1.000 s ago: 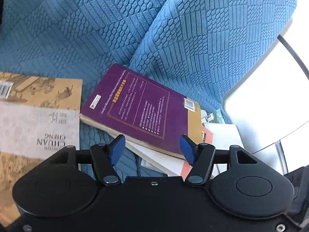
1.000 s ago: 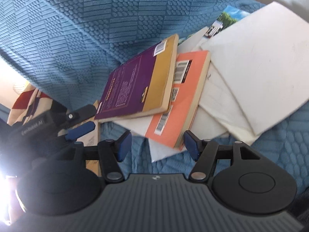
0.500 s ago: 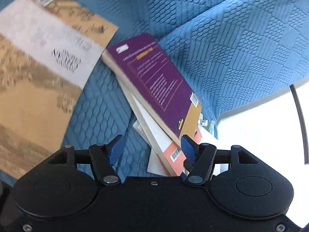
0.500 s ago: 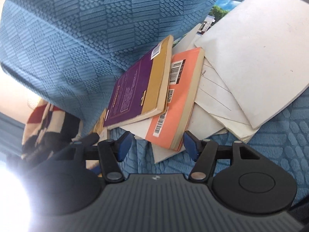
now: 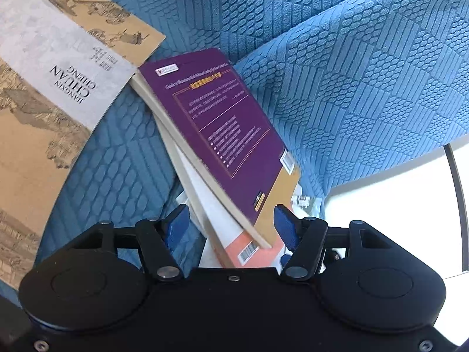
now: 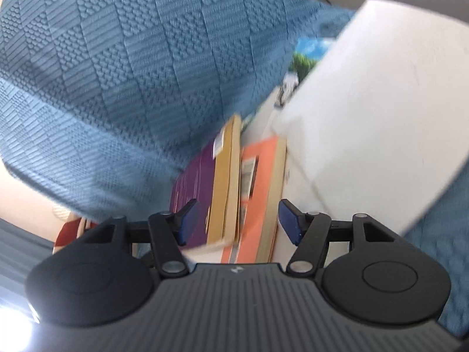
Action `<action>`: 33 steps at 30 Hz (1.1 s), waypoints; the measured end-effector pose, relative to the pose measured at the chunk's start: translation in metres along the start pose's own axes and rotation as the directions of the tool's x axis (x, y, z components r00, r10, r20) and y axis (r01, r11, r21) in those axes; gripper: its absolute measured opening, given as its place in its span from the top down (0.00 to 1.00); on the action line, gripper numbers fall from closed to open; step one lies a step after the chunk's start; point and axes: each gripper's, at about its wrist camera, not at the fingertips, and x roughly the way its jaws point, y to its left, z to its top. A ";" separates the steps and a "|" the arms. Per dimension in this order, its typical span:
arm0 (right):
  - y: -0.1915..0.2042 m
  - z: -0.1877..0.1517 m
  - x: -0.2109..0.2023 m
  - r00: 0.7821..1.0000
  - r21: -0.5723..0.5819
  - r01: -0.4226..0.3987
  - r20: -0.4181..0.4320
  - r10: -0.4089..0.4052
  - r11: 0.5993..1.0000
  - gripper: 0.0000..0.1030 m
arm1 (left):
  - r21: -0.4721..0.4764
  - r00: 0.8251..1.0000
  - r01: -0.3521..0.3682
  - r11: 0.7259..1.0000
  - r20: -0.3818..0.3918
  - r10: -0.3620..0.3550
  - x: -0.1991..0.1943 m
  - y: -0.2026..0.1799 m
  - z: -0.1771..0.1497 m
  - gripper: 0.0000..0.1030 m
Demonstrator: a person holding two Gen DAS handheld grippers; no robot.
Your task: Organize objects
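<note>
Purple book (image 5: 222, 135) overhanging stack, blue cover (image 5: 351, 73) alongside

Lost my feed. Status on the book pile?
Both tongs open, left, right. Purple book tops pile, orange book beneath. Nothing gripped, nothing blocking.

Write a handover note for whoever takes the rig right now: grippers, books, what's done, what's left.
Left gripper: open, holding nothing, the low corner of the purple book between its fingers but not pinched.
Right gripper: open, empty, facing the ends of the purple book and the orange book.
Books: purple lies skewed on top of orange and some white sheets on the blue cover. A tan book lies apart on the left in the left wrist view. A white book overlaps the pile.
Done: nothing squared up yet.
Left: probably grip the pile, align it, add the tan book.
</note>
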 end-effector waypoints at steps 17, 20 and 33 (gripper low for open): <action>0.018 0.047 0.086 1.000 -0.167 0.028 -0.007 -0.030 0.986 0.40 | 0.106 1.000 -0.021 0.994 0.017 0.019 0.031 -0.024 -0.012 0.58; 0.019 0.050 0.097 0.999 -0.170 0.019 -0.023 -0.023 0.985 0.39 | 0.096 1.000 -0.008 0.995 0.018 0.006 0.033 -0.022 -0.013 0.58; 0.013 0.061 0.095 0.960 0.009 -0.278 -0.026 0.279 0.960 0.37 | 0.006 0.998 0.065 0.998 0.001 -0.065 0.031 -0.009 -0.005 0.57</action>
